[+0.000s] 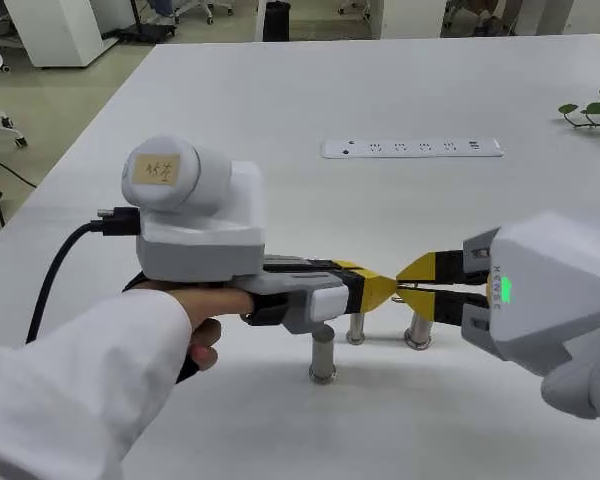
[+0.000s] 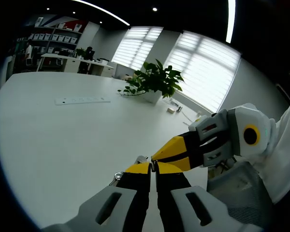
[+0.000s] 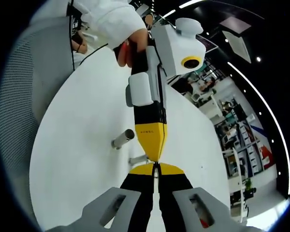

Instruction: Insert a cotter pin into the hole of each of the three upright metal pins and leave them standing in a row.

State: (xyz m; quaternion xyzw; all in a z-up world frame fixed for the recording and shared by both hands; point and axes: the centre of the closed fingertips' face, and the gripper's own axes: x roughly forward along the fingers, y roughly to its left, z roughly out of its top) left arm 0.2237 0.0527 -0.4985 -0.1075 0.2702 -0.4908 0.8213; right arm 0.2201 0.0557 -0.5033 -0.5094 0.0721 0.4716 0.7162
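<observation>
From where I stand, the left gripper (image 1: 384, 288), held in the person's hand (image 1: 208, 312), and the right gripper (image 1: 408, 289) meet nose to nose above the white table (image 1: 280, 100). The left comes in from 9 o'clock and the right from 3 o'clock. Both pairs of jaws look pressed together, with their yellow tips almost touching each other. Whether a cotter pin is nipped where they meet is too small to tell, though I take this for a handover or a change of grip on one. The metal pins stand upright on the table just below. The nearest pin (image 1: 323, 355) and the middle pin (image 1: 356, 328) are at about 7 o'clock from the meeting tips, and the third pin (image 1: 417, 332) is at 5 o'clock. A power strip (image 1: 412, 148) lies well away at 12 o'clock. To do this well, I would have one gripper take firm hold before the other lets go. The hold should be on the cotter pin's looped head, so that its legs stick out free and straight. Then it should come down level with a pin's cross hole and slide in along the hole's axis. The spare gripper can steady that upright pin, since a sideways push could topple it or knock its neighbours.
</observation>
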